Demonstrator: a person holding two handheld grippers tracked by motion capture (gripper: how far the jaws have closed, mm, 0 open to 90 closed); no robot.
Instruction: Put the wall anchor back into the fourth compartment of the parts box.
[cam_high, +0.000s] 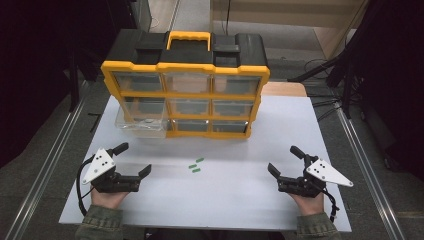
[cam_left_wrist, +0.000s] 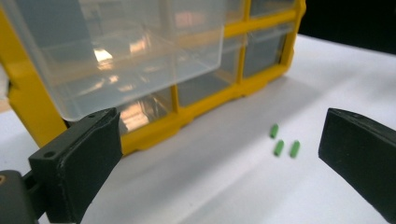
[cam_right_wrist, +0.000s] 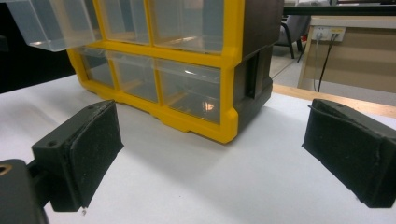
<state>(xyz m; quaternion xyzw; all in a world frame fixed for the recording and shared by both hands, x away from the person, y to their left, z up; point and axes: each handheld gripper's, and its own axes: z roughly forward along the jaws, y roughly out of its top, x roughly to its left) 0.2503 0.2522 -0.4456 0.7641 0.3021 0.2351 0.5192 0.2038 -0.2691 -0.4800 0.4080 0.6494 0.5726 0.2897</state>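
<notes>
A yellow and black organizer cabinet with clear drawers stands at the back of the white table. Its clear drawer at the left of the middle row is pulled out. Three small green pegs lie on the table in front of the cabinet, and in the left gripper view the pegs lie ahead between the jaws. My left gripper rests at the front left, open and holding nothing. My right gripper rests at the front right, open too, facing the cabinet's right corner.
Metal rails run along both sides of the table. Cables lie on the floor at the back right. A wooden strip borders the table behind the cabinet's right side.
</notes>
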